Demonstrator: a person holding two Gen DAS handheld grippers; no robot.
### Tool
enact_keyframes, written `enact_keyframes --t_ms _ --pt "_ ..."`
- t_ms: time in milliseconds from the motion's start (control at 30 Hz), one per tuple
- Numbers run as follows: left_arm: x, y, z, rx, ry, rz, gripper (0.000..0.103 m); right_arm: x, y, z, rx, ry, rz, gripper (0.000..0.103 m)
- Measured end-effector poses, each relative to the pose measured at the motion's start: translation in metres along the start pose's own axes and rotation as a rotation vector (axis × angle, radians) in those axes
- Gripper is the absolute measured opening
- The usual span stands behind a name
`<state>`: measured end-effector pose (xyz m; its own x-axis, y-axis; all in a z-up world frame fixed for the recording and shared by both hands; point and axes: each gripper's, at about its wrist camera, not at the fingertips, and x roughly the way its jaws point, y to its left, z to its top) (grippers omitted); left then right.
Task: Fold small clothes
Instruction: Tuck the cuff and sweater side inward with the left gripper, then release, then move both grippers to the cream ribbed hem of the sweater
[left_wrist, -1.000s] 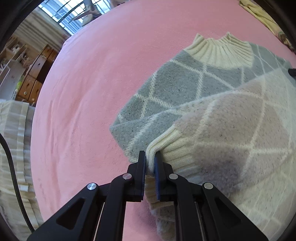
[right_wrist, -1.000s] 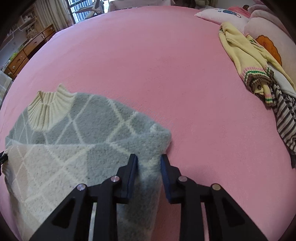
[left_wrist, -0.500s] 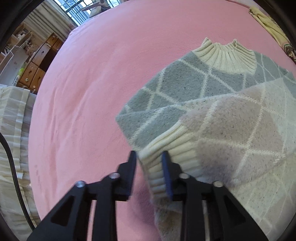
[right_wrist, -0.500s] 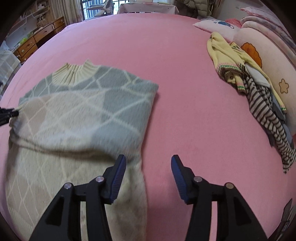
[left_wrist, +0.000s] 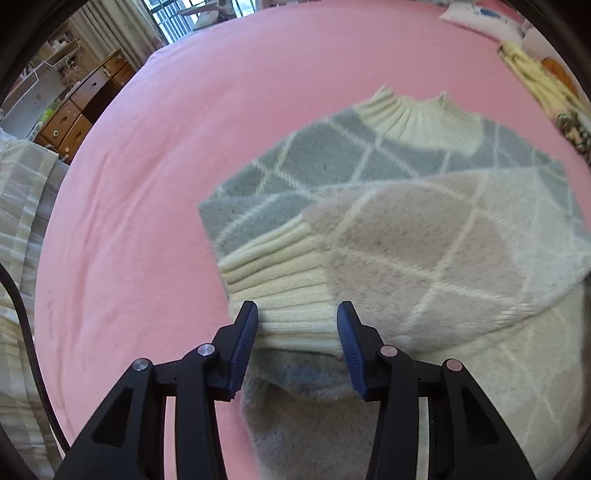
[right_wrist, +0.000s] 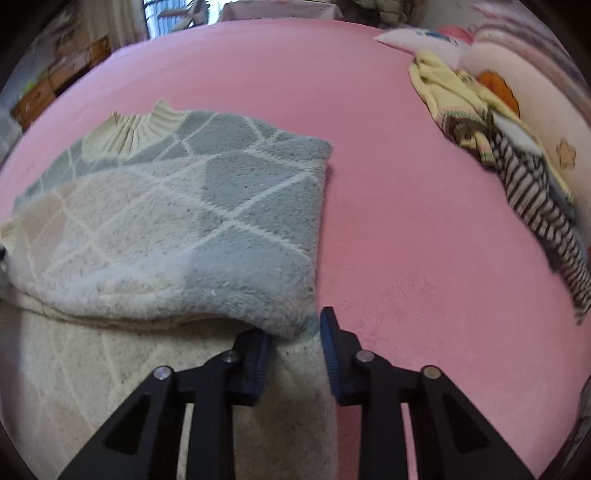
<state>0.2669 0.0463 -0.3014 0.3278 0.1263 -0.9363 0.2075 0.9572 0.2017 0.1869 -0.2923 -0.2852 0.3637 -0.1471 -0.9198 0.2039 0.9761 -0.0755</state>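
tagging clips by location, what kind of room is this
Most likely a bedroom: the grey and cream diamond-knit sweater lies on a wide pink bedsheet, pale pillows sit at its far edge, and a brown wooden chest of drawers stands beside curtains.

The sweater (left_wrist: 424, 236) runs off the left wrist view at 4 o'clock, so its lower hem is cut off. Its folded-over sleeve hides the body beneath. In the right wrist view the sweater's cuff (right_wrist: 9, 230) is clipped at 9 o'clock. The pile of clothes (right_wrist: 517, 162) at 2 o'clock is blurred, its far end lost at the rim. The dresser (right_wrist: 44, 85) at 10 o'clock is smeared.
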Motion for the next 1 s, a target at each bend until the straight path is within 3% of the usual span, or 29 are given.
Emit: enact_keyframes --t_ms 133,267,400,567,733,867,1000 --pt "0.011 0.000 -0.004 0.038 -0.010 0.057 0.055 0.006 -0.027 -0.010 0.092 0.029 0.034 0.023" --pt "0.008 0.009 -0.011 0.013 -0.011 0.026 0.060 0.014 -0.031 -0.014 0.104 0.050 0.049 0.023" --pt "-0.010 0.025 -0.017 -0.012 -0.023 -0.017 0.062 0.006 -0.028 -0.010 0.101 0.073 0.039 0.029" --pt "-0.046 0.038 -0.034 0.014 -0.067 0.021 0.071 -0.031 -0.026 -0.017 0.078 0.054 0.004 0.029" --pt "-0.077 0.043 -0.058 -0.004 -0.101 -0.036 0.078 -0.070 -0.001 -0.013 0.035 -0.007 0.009 0.029" --pt "-0.070 0.032 -0.070 -0.038 -0.061 -0.076 0.078 -0.065 0.028 -0.008 0.037 0.012 0.069 0.029" --pt "-0.060 0.018 -0.084 -0.067 -0.031 -0.127 0.078 -0.057 0.058 -0.028 -0.004 0.041 0.082 0.029"
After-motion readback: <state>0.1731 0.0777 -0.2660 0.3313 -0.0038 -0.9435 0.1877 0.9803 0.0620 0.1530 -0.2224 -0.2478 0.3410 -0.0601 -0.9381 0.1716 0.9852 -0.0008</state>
